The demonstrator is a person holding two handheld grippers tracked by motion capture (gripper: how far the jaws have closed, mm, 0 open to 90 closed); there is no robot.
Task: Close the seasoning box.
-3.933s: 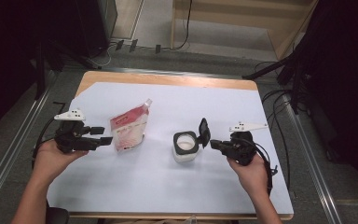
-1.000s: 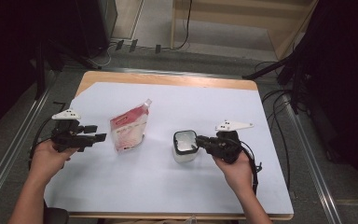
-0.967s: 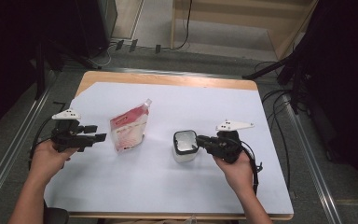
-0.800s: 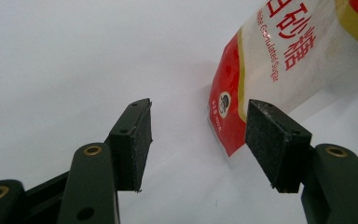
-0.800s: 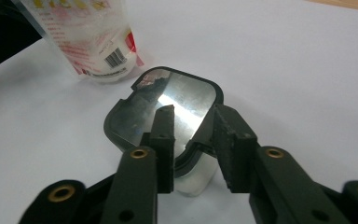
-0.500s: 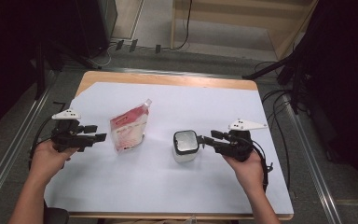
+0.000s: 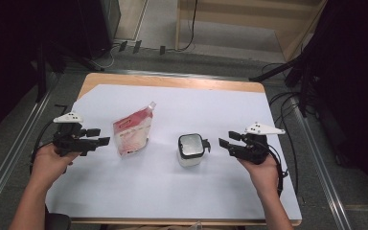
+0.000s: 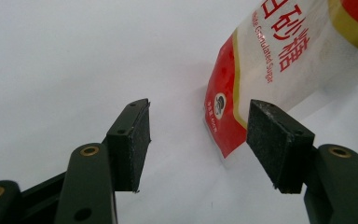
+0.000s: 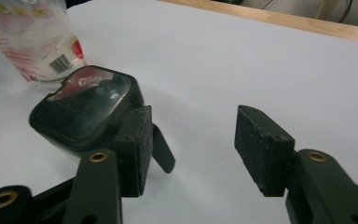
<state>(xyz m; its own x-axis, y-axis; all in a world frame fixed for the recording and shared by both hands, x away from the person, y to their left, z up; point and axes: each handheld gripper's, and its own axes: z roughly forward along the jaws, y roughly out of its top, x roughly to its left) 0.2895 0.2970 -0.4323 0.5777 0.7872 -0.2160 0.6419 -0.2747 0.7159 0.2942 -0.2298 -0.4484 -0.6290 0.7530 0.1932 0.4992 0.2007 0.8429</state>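
Judging by the closed lid, the jar at table centre looks finished. Right gripper, at its 3 o'clock, has just been opening its jaws, nothing between them. Left gripper waits released, empty, at 9 o'clock of the sugar pouch, untouched.

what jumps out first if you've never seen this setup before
The red and white sugar pouch lies flat left of centre on the white table cover, its printed corner just ahead of the open left tongs. Right of centre stands a small white container with its dark lid closed. The right tongs sit just to its right, open, nothing between them, their jaws having just been opening.
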